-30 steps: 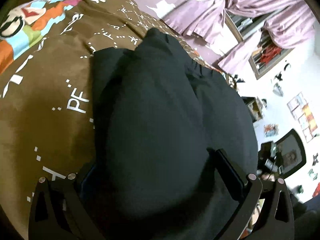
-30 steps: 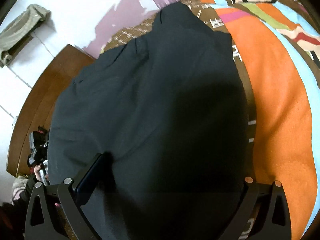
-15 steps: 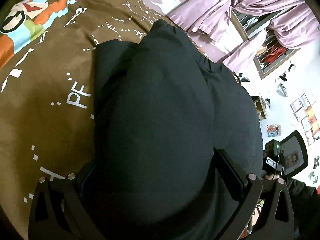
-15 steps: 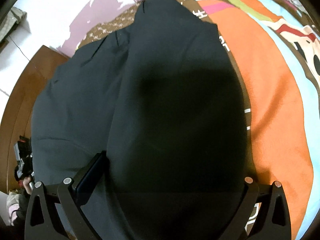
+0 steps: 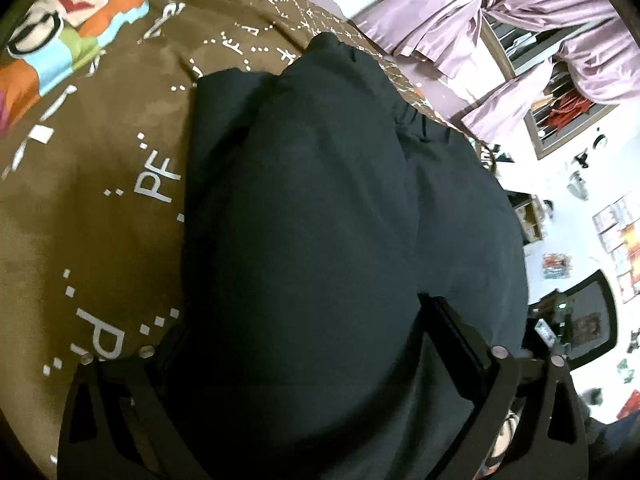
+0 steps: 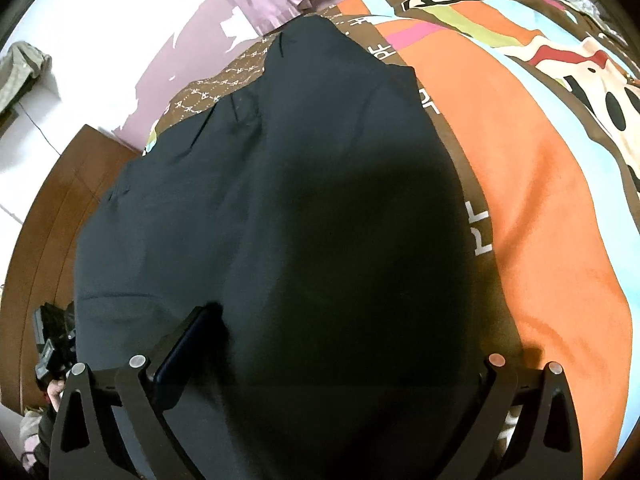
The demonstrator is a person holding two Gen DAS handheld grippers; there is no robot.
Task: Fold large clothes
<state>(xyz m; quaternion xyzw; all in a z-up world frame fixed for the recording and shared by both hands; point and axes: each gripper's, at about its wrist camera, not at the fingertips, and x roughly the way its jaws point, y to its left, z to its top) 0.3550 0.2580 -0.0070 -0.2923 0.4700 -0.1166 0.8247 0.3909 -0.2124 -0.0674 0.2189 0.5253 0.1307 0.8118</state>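
A large dark navy garment [image 5: 320, 220] lies on the bed, one layer folded over another. It fills the middle of both views and also shows in the right wrist view [image 6: 320, 220]. My left gripper [image 5: 304, 344] has its fingers spread wide, with a fold of the garment bulging up between them and hiding the left finger. My right gripper [image 6: 340, 344] stands the same way, with cloth draped between its wide-set fingers and over the right one. Neither pair of fingers pinches the cloth.
The bed has a brown blanket with white letters [image 5: 100, 180] and an orange and cartoon-print part [image 6: 540, 200]. Purple curtains [image 5: 520, 20] hang beyond the bed. A wooden bed frame [image 6: 52, 220] is at the left of the right wrist view.
Both grippers have moved forward along the garment toward its far end, so more of the blanket's far side and wall shows. The fingers stay spread as before.
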